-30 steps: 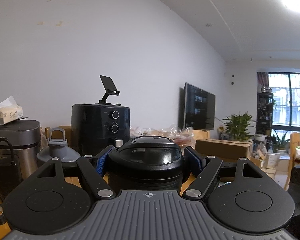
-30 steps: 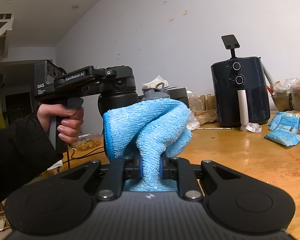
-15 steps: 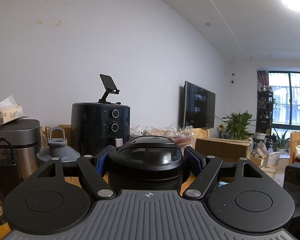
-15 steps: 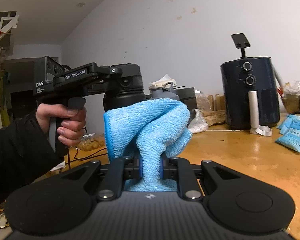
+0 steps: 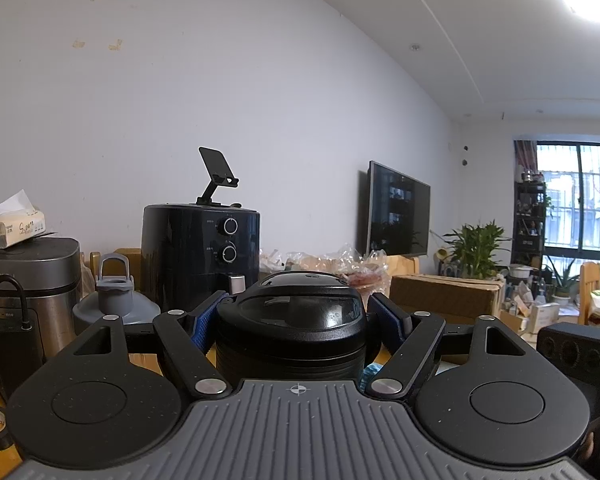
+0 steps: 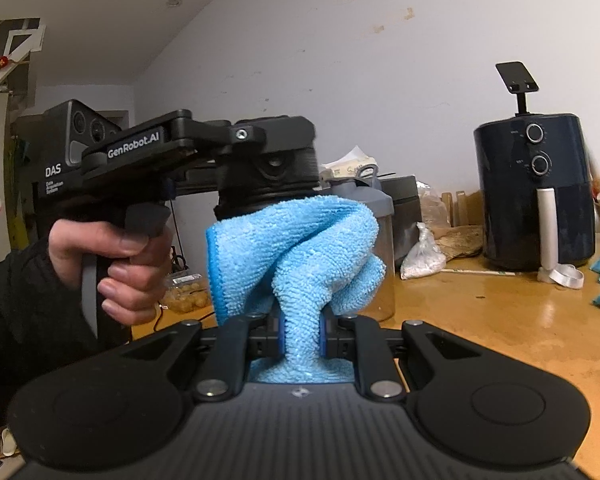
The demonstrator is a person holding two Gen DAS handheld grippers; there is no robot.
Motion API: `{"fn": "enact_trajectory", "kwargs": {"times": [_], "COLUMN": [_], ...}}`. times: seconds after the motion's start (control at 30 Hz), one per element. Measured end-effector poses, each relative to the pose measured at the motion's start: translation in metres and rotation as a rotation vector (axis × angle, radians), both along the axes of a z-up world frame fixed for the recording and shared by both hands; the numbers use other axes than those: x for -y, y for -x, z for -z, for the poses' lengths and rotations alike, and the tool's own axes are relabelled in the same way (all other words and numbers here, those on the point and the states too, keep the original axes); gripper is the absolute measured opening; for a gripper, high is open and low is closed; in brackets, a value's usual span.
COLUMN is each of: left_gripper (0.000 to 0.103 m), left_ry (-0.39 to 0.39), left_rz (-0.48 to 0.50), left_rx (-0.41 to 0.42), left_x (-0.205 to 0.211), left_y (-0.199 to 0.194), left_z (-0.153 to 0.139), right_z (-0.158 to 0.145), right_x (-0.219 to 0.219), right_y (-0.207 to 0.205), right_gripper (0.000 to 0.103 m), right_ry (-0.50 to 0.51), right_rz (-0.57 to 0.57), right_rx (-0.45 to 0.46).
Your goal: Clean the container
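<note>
wiping is under way: the left gripper point(image 5: 298, 316) clasps the black container point(image 5: 292, 328) by its lid above the table point(image 6: 500, 320), the right gripper point(image 6: 300, 334), jaws clenched on a blue cloth point(image 6: 296, 248), presses it against the side, and next should rub around the body.

The black lidded container point(image 5: 292, 320) stands upright, raised above the wooden table point(image 6: 500, 320). A bunched blue microfibre cloth point(image 6: 296, 256) touches it just under the lid.

Left gripper point(image 5: 296, 320) clamped on the black container point(image 5: 292, 320)

Its blue pads point(image 5: 202, 324) pressed both sides of the lid; farther off stood an air fryer point(image 5: 198, 256), a rice cooker point(image 5: 28, 276) far left.
</note>
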State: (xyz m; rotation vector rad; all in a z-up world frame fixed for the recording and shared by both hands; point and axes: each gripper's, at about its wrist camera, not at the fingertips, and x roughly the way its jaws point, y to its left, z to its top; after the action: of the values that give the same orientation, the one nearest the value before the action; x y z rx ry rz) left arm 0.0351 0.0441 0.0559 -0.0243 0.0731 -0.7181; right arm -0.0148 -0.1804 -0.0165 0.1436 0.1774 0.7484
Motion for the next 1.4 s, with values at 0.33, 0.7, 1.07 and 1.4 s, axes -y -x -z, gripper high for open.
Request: {"fn": "enact_trajectory", "kwargs": {"times": [0.33,0.7,1.07,1.4], "left_gripper": [0.075,0.075,0.075,0.075], "left_ry": [-0.007,-0.007,-0.010,-0.009], "left_rz": [0.008,0.008,0.008,0.005], "left_rx": [0.007,0.010,0.009,0.008], "left_x": [0.002,0.001,0.001,-0.001], "left_y": [-0.001,-0.001,-0.003,-0.006], "left_z": [0.001,0.003,0.004,0.003], "right_z": [-0.001,-0.013,-0.030,-0.023], "right_x": [0.001,0.001,0.002,0.003], "right_y": [0.000,0.004,0.006,0.005], "right_gripper": [0.010,0.010,0.010,0.009], "right_ry": [0.003,-0.025,-0.034,-0.013], "right_rz": [0.003,0.000,-0.007,-0.014], "right_rx": [-0.004,0.036,0.075,0.060]}}
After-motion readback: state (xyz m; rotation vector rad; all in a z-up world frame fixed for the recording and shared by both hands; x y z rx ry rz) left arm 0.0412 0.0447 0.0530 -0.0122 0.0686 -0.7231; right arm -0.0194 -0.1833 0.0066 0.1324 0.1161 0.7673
